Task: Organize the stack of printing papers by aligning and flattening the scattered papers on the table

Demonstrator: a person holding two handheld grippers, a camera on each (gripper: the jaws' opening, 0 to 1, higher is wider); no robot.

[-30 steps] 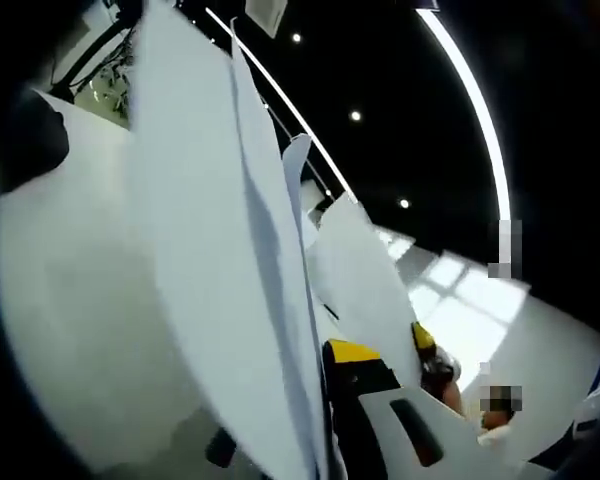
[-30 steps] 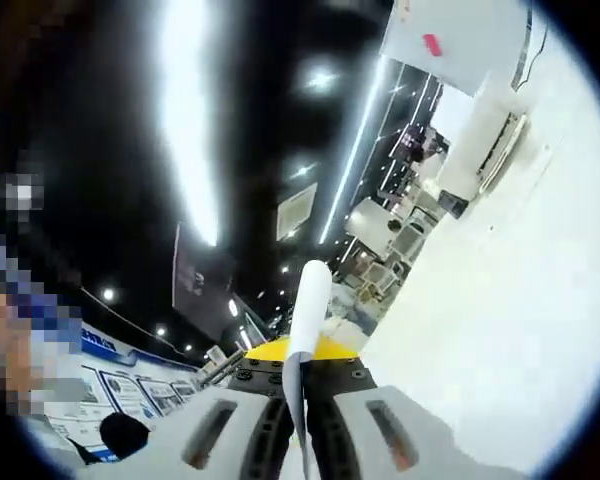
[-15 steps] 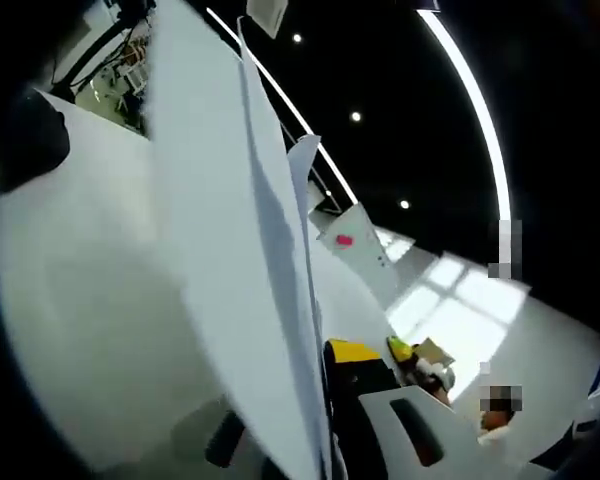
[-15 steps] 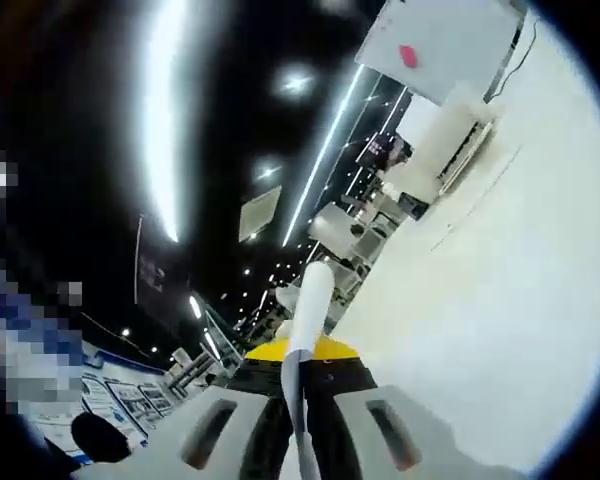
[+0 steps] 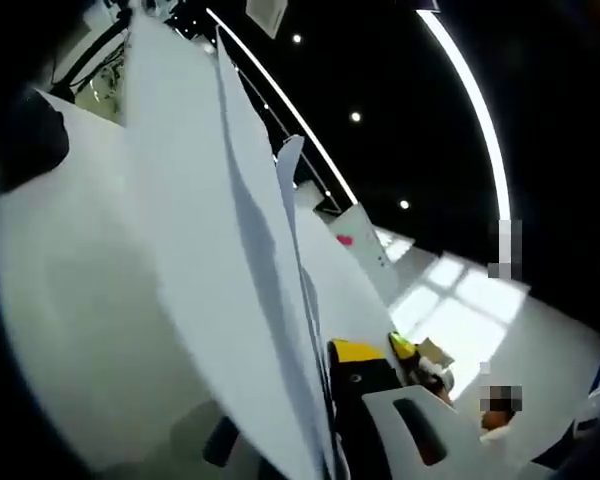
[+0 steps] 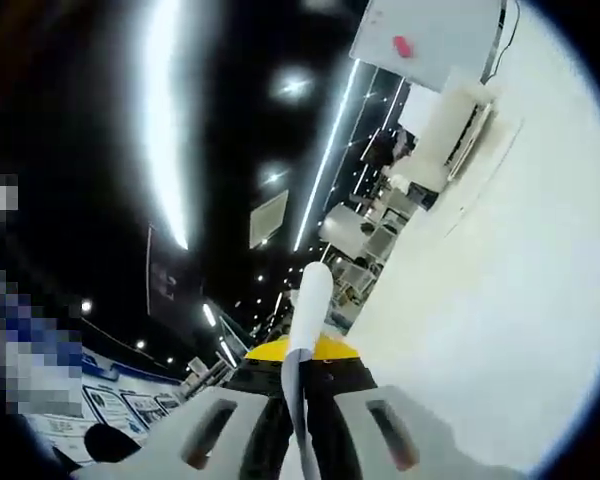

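Observation:
Several white printing papers [image 5: 210,260] stand on edge in the left gripper view, fanned and rising from my left gripper [image 5: 325,455], whose jaws are shut on their lower edge. In the right gripper view the same stack shows edge-on as a thin white strip of papers [image 6: 305,330] running up from my right gripper [image 6: 300,440], which is shut on it. Both views point upward at a dark ceiling. The other gripper's yellow and black body [image 5: 360,365] shows behind the sheets in the left gripper view.
A white table surface [image 6: 500,300] fills the right of the right gripper view, with a white board bearing a pink mark [image 6: 420,35] and equipment beyond. Long ceiling light strips [image 5: 475,110] cross overhead. A person [image 5: 440,375] shows low at the right.
The sheets in the left gripper view have shifted slightly left and fanned a bit wider. The right gripper view has tilted a little; the grip on the papers holds.

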